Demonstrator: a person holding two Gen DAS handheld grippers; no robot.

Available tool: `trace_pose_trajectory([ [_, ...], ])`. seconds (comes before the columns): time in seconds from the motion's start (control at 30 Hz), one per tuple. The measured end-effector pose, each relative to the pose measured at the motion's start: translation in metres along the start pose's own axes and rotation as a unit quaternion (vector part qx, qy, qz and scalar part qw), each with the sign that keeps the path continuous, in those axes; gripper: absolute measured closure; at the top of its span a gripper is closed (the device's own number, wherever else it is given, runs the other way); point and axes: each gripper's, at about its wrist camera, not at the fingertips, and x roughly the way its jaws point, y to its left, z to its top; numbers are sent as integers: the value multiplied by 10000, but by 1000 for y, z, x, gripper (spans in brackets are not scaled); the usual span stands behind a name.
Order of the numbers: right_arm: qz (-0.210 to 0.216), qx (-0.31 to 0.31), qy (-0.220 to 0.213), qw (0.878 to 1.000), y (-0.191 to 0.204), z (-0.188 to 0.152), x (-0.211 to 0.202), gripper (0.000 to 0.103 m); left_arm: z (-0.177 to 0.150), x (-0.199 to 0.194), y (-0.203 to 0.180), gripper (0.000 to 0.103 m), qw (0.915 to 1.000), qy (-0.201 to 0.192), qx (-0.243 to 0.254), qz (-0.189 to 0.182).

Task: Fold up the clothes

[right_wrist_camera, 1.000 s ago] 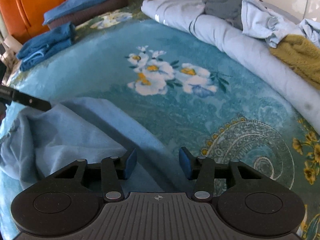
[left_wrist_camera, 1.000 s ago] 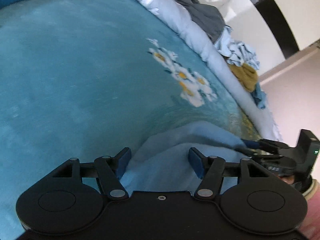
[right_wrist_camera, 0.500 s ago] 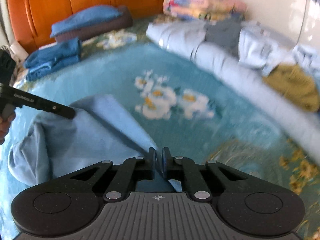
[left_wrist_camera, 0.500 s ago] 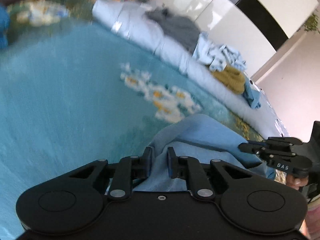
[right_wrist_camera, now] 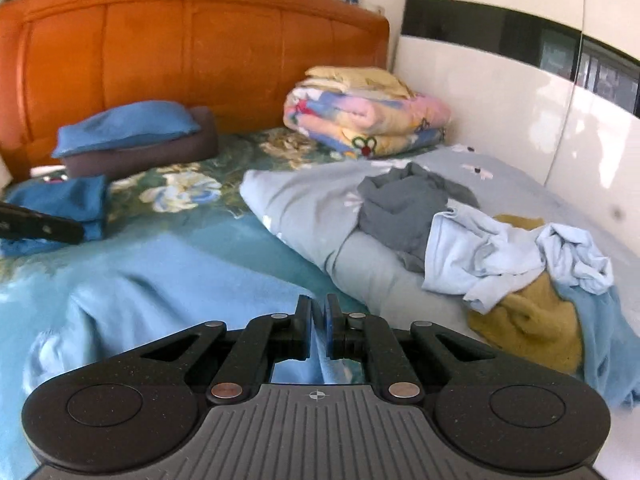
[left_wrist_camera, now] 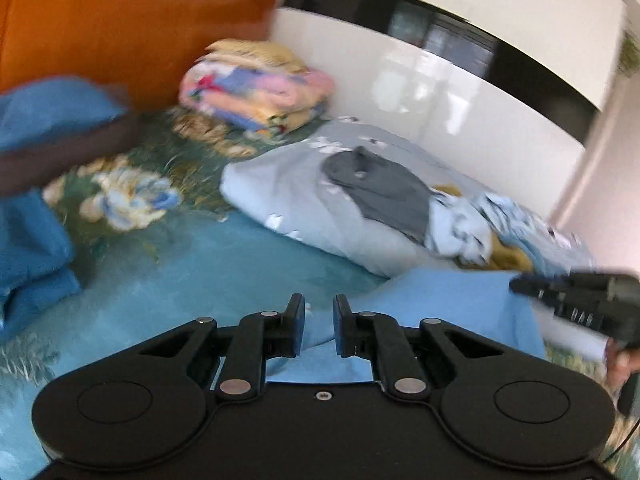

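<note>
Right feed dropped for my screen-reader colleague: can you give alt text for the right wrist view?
The right gripper is shut on a light blue garment spread over the floral bedspread. Right of it, unfolded clothes lie heaped on a rolled grey duvet; the left gripper enters at left.

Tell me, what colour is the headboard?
Orange headboard, clearest in the right wrist view.

Both hand-held grippers, left and right, now clamp the light-blue garment, lifted off the bed.
</note>
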Motion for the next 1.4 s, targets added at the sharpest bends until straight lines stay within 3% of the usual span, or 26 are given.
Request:
trace_pose_trajectory([
  [0.2,-168,275,600,9977,-6,-15,68,98,-14,20,35,91,9986,302,-424,118],
  [0.33,-217,547,823,9949,-15,-35,83,98,-36,22,52,91,9964,530,-635,184],
  [0.5,-158,755,563,9954,-32,-50,39,97,-56,5,57,86,9942,574,-892,197],
  [0.57,-152,853,451,9952,-40,-57,12,96,-64,-6,50,72,9947,484,-898,123],
  [0.63,-186,994,413,9940,-47,-73,-17,88,-74,-18,41,67,9950,391,-917,26],
  [0.67,-221,1062,443,9931,-50,-84,-30,82,-81,-25,36,63,9946,353,-974,-42],
  [0.8,-311,1311,751,9880,-50,-138,-78,75,-113,-45,18,52,9915,293,-1243,-235],
  [0.9,-145,1497,1067,9828,-42,-183,-108,66,-136,-53,3,42,9905,382,-1297,-253],
  [1.07,29,1690,1323,9767,-21,-227,-134,56,-161,-60,-11,38,9857,597,-1561,-211],
  [1.2,66,1790,1444,9732,-12,-241,-134,56,-178,-72,-15,37,9780,704,-1941,-287],
  [1.33,9,2031,1461,9682,-14,-248,-128,60,-184,-86,-18,36,9757,683,-2062,-291],
  [1.37,33,2118,1434,9667,-16,-249,-127,65,-183,-89,-19,35,9762,676,-2041,-272],
  [1.4,95,2201,1396,9654,-19,-250,-127,80,-182,-90,-19,35,9766,668,-2029,-250],
])
